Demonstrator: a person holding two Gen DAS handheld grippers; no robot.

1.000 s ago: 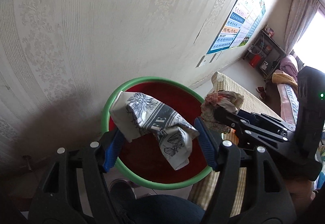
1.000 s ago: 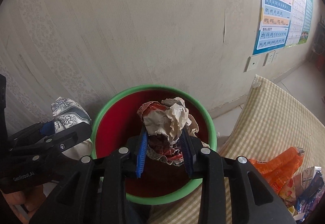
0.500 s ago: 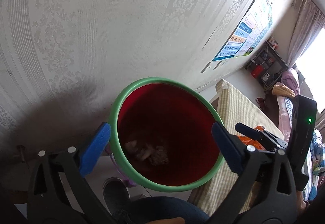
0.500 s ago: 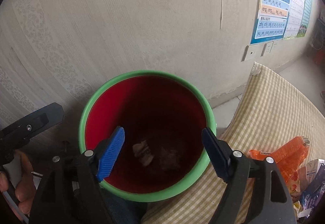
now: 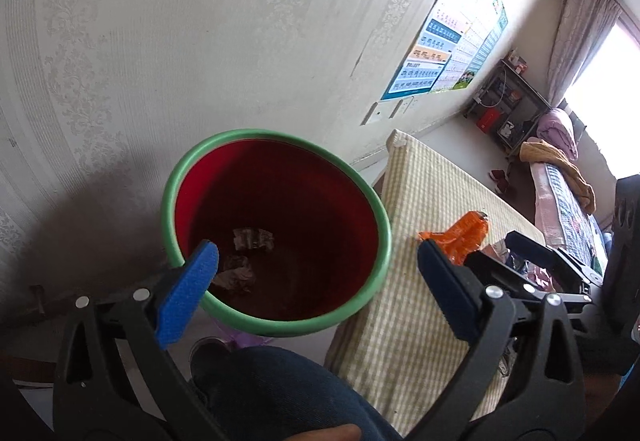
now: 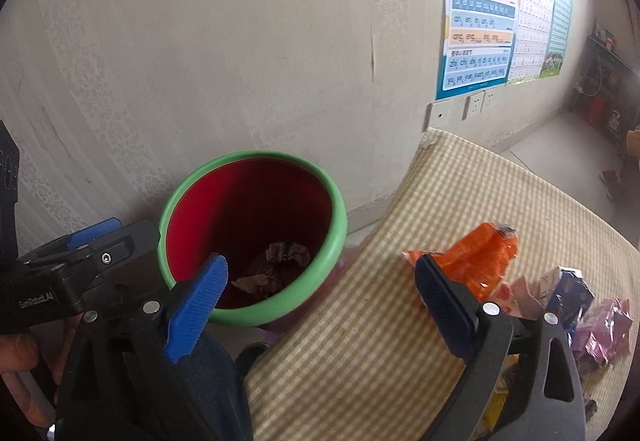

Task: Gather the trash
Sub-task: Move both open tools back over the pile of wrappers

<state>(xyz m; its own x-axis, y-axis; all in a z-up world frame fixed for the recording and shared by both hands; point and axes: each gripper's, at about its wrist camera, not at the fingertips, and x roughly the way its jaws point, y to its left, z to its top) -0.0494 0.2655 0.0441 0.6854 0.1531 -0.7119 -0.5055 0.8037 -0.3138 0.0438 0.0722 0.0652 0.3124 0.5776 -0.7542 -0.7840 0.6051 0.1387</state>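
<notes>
From the left wrist camera, we look down past our left gripper (image 5: 316,265), its blue-padded fingers (image 5: 188,293) standing wide apart with nothing between them, having just finished opening. Below them sits a red bin (image 5: 276,229) with a green rim, standing on the floor against a patterned wall (image 5: 200,21). Crumpled trash (image 5: 244,257) lies in the bottom of the bin. Beside the bin, a checked cloth (image 5: 432,201) covers a bench, and on it lies an orange wrapper (image 5: 468,237). Our right gripper (image 5: 532,261) shows at the right edge over the cloth. A knee in dark trousers (image 5: 272,385) fills the lower middle of this view.

From the right wrist camera, we see our right gripper (image 6: 320,301) with its fingers (image 6: 196,313) spread wide and empty, their jaws having just been opening. The bin (image 6: 252,233) stands left of centre, close to the wall, with dark crumpled trash (image 6: 276,269) resting at its bottom. On the checked cloth (image 6: 460,193) to the right lies the orange wrapper (image 6: 476,257), and just beyond it more wrappers (image 6: 576,305) in purple, white and blue are scattered near the edge. Our left gripper (image 6: 84,245) reaches in from the left beside the bin. A poster (image 6: 480,29) hangs on the wall above two sockets.
</notes>
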